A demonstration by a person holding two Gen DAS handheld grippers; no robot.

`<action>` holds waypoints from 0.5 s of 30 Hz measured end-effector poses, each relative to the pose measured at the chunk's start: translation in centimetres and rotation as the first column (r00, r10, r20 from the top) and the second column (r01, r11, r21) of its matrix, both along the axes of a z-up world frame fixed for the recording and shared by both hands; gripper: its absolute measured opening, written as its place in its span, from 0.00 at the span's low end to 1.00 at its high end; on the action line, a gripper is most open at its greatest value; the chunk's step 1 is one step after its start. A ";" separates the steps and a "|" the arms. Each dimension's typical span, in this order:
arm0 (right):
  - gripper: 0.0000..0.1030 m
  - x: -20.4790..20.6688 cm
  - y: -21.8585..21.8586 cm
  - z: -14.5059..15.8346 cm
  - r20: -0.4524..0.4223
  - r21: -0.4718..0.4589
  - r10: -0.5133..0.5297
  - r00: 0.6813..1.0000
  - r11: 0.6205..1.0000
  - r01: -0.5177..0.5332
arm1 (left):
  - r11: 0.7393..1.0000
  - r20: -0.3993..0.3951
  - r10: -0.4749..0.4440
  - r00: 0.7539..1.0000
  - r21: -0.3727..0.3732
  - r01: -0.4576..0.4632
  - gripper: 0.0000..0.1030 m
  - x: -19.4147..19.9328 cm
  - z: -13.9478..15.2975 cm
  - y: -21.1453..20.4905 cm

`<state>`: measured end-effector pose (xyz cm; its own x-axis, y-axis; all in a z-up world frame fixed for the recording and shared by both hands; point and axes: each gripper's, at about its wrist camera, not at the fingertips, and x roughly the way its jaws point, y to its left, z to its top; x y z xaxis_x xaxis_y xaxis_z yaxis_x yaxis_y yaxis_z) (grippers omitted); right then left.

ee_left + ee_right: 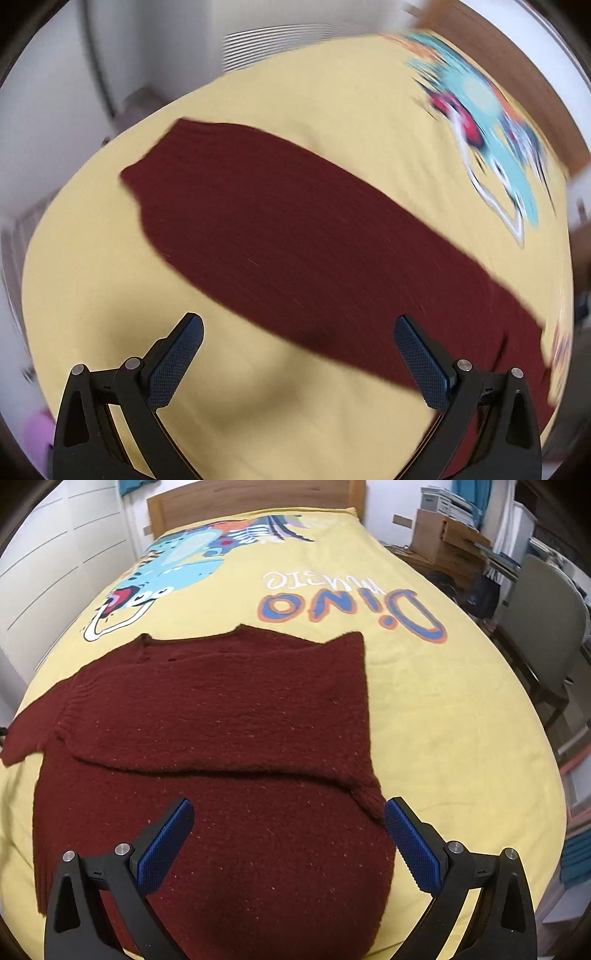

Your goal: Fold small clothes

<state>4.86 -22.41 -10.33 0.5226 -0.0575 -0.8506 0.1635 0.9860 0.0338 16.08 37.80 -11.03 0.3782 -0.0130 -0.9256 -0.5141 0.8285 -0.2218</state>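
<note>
The right gripper [288, 812] stood with its jaws spread wide and nothing between them, hovering just above the dark red sweater [221, 738]. The left gripper [297, 332] was just as wide open and empty, over the yellow bedspread [295, 92] at the near edge of the same sweater [295, 240] (that view was smeared with motion blur, so fine detail there could not be read).

The sweater lay flat on the bedspread [443, 701], one side already folded over the body, its folded sleeve ending just beside the right gripper's right-hand finger [410, 842]. The other sleeve [26, 734] stuck out well off to the left.

To do this fold well, each gripper would probably need to pinch one layer only at the loose edge, lift low, and carry it straight across so the knit did not bunch. The thick wool would likely slip unless the pads closed fully on it.
</note>
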 end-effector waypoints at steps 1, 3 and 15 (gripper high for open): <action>0.99 -0.1 0.1 0.0 -0.002 -0.003 -0.002 1.000 1.000 0.002 | 0.999 -0.001 0.045 0.999 -0.015 -0.045 0.99 0.3 -0.1 1.1; 0.99 -0.2 0.1 -0.2 -0.009 -0.010 -0.004 1.000 1.000 0.004 | 0.992 -0.003 0.111 0.994 -0.056 -0.111 0.99 0.7 -1.1 3.0; 0.99 0.1 -0.8 -1.0 -0.038 -0.029 -0.031 0.999 0.999 0.029 | 0.999 -0.086 0.038 0.996 0.000 -0.038 0.45 4.5 -5.0 4.6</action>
